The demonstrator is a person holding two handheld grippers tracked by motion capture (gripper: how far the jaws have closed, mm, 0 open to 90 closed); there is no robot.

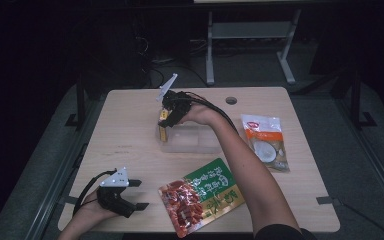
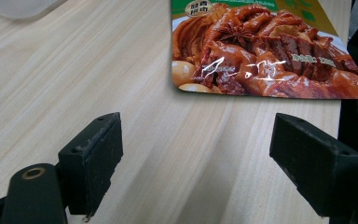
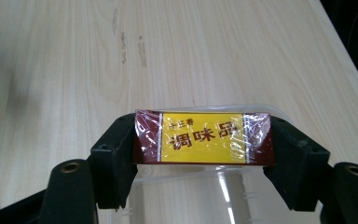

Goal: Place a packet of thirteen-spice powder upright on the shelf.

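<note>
Holding a small yellow-and-maroon box [image 3: 204,137] by its two ends, the right gripper [image 1: 169,116] hangs over the far-left corner of a clear tub [image 1: 190,141] that sits mid-table. Right gripper view: both jaws pressed flat against the box ends, wrapper glossy, tub rim just beneath and behind it. Box appears above the rim, not yet inside; lowering it in looks like the step in hand. Left gripper [image 1: 130,195] rests near the table's [image 1: 130,130] near-left corner, jaws wide apart with nothing between them, pointing toward the red-and-green pouch [image 1: 201,196] at the near edge. Coconut pouch [image 1: 265,141] lies toward the right edge, well apart from the tub. Risks, as judged: slick film on the box could let it slide out of an end-on grip if the hand tilts. Box sits close over the rim, so a release here might land it on the wall and tip it out onto the table. Tub looks light; a jaw catching the rim could drag or flip it.
</note>
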